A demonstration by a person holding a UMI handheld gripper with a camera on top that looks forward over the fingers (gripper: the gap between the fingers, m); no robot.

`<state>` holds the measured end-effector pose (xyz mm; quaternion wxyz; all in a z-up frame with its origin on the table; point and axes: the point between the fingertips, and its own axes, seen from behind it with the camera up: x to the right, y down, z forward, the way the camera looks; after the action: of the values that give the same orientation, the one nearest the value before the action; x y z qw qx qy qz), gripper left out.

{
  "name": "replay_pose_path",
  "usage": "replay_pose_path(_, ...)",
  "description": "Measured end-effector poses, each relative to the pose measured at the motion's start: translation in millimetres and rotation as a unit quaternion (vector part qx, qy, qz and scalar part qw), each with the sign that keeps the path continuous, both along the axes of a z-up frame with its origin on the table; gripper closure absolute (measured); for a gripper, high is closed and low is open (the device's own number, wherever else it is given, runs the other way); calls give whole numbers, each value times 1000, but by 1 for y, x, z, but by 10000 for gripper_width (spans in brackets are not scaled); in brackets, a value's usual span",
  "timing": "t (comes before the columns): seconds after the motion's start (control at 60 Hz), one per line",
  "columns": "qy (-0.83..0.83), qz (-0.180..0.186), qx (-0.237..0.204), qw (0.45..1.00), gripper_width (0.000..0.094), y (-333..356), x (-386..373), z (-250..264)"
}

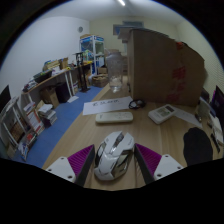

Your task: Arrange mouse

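Gripper [114, 163] open, purple pads [82, 159] flanking white-grey mouse [114, 153], small gap each side. Mouse rests on wooden desk [70, 140], between fingers; long axis runs along fingers, away from camera; which end is front, cannot tell. Beyond: white keyboard [113, 117], remote [161, 113]. Farther: cardboard box [164, 65], shelves [92, 55].

A wooden desk [75, 140] stands on a blue floor [62, 118], with low shelves [40, 95] along the white wall [35, 45], a tall rack [92, 55] behind, big cardboard boxes [160, 65], and a ceiling light [121, 3].
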<state>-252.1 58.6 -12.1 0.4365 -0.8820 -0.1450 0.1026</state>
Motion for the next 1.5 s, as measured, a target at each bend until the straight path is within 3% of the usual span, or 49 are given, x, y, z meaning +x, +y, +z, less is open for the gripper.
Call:
replay_pose_path(0.083,-12,-3,5,1000,129,8,-2,-1)
replay_pose_path(0.15,-10,-5,3,1000,264,11,-4,-2)
replay_pose_path(0.2,-11,-9,4,1000,267,11,-3,-3)
replay_pose_path(0.25,-11,-7,5,1000,340,10,-5,-3)
replay_pose_path(0.383,-2,9,4,1000,496,7,-11,-1)
replay_pose_path(0.467,31,36,2,999,510,-4,-19,14)
replay_pose_path(0.667,63,31,158,985,513,-12,52,170)
replay_pose_path(0.783,41,-10,211,977,515,2,141,222)
replay_pose_path(0.867,19,-45,188,981,519,14,204,198)
replay_pose_path(1.017,-23,-95,96,991,517,42,282,93)
replay_pose_path(1.117,-12,-100,36,994,514,52,301,36)
replay_pose_path(1.233,-13,-102,-8,995,504,49,309,-1)
replay_pose_path(1.267,-5,-101,2,995,506,51,309,0)
replay_pose_path(1.283,-6,-100,-2,995,490,50,310,-2)
replay_pose_path(1.3,-1,-101,-1,995,382,50,309,-1)
replay_pose_path(1.317,3,-104,-2,995,446,50,310,-1)
replay_pose_path(1.35,8,-106,-1,994,401,51,310,-1)
replay_pose_path(1.367,8,-105,-1,994,321,52,310,0)
replay_pose_path(1.383,7,-104,0,995,341,52,310,1)
replay_pose_path(1.483,7,-93,4,996,18,45,306,4)
replay_pose_path(1.5,7,-93,5,996,89,42,306,5)
